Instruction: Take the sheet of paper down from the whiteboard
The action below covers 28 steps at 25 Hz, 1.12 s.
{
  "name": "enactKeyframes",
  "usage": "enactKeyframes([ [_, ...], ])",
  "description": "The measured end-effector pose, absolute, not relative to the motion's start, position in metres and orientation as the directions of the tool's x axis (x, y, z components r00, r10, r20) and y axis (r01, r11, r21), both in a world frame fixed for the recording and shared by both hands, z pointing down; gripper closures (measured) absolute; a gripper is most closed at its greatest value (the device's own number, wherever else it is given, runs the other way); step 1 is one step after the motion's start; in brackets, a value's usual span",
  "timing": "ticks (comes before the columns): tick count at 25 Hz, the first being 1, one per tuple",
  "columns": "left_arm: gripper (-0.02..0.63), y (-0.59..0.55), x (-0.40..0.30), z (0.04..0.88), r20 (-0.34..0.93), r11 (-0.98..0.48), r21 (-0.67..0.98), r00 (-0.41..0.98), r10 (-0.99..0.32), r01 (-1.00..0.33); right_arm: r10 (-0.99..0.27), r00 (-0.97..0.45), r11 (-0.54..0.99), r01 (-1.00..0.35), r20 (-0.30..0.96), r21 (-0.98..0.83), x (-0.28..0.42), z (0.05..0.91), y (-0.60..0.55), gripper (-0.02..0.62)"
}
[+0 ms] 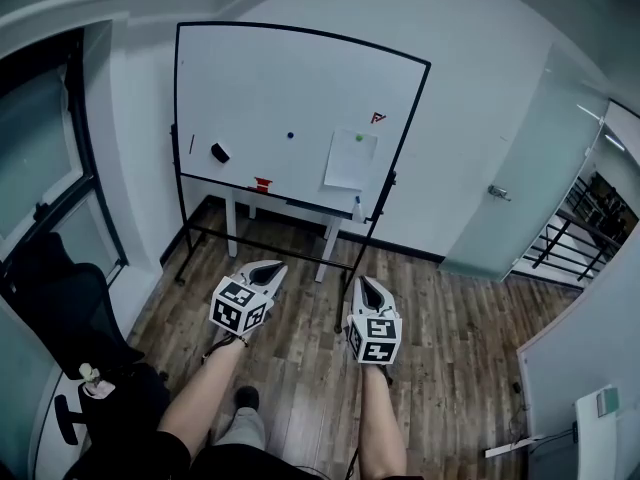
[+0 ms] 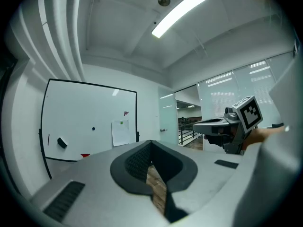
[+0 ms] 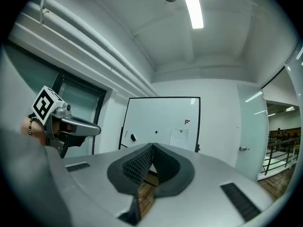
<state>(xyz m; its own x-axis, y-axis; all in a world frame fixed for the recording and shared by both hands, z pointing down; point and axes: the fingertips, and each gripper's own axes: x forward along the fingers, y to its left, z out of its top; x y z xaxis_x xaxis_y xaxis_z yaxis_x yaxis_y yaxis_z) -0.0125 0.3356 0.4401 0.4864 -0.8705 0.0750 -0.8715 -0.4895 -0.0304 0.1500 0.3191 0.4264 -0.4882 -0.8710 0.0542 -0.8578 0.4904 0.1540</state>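
A white sheet of paper hangs on the right half of the whiteboard, pinned by a green magnet. It also shows far ahead in the left gripper view as the paper and in the right gripper view as the paper. My left gripper and right gripper are held level side by side over the wooden floor, well short of the board. Both point toward it. The left gripper and the right gripper have their tips together with nothing between them.
On the board are a black eraser, a blue magnet, a red mark and a red object on the tray. A white table stands behind the board's frame. A black chair is at left, a glass door at right.
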Motion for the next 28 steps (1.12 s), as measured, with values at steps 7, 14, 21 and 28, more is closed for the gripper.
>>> enactKeyframes([
  [7,0.586,0.273,-0.024,0.440,0.090,-0.493,-0.031,0.489,-0.868,-0.869,-0.860,-0.505,0.510,-0.848,0.073,0.141,0.133,0.430,0.259,0.571],
  [14,0.586,0.205,-0.044,0.444,0.094,-0.498,-0.013,0.495,-0.864,-0.867,-0.857,-0.506,0.514,-0.847,0.092,0.133,0.115,0.440,0.192,0.571],
  [21,0.586,0.131,-0.065,0.445,0.100,-0.522,-0.007,0.519,-0.849,-0.853,-0.861,-0.499,0.508,-0.851,0.098,0.130,0.088,0.440,0.120,0.571],
  [28,0.586,0.061,-0.091,0.444,0.100,-0.541,0.000,0.538,-0.837,-0.841,-0.868,-0.485,0.496,-0.858,0.105,0.132,0.060,0.437,0.051,0.571],
])
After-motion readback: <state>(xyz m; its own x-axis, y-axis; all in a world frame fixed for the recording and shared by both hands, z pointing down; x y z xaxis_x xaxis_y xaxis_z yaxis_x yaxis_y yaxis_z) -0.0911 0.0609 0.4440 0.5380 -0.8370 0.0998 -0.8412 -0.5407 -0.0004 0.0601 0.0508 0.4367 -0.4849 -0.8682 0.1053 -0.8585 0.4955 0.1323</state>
